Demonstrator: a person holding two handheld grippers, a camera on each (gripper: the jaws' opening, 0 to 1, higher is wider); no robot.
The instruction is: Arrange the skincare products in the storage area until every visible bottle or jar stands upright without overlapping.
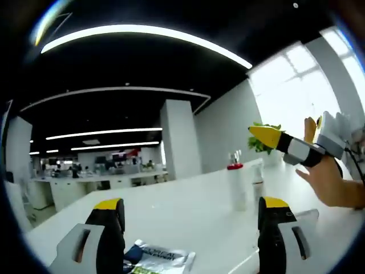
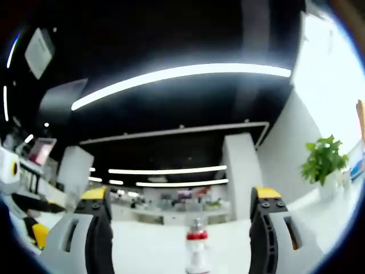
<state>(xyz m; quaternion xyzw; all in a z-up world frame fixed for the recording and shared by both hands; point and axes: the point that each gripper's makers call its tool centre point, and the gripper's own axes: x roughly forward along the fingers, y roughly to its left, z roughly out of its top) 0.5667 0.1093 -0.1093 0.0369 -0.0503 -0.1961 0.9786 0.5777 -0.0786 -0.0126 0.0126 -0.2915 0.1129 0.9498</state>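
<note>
A white bottle with a red cap [image 1: 235, 185] stands upright on the white table [image 1: 188, 208], ahead of my left gripper [image 1: 191, 214] and a little right of its middle. That gripper is open, its jaws wide apart with nothing held. A silvery sachet [image 1: 159, 258] lies flat on the table low between its jaws. The right gripper [image 1: 268, 136] comes in from the right, held by a hand [image 1: 336, 182], above and beyond the bottle. In the right gripper view, the right gripper [image 2: 182, 197] is open and the red-capped bottle [image 2: 197, 251] stands low between its jaws, further off.
A green plant [image 2: 324, 160] stands at the right by bright windows; the same plant [image 1: 263, 142] sits behind the right gripper. A white pillar [image 1: 179, 140] and office desks lie far behind. The table stretches left and forward.
</note>
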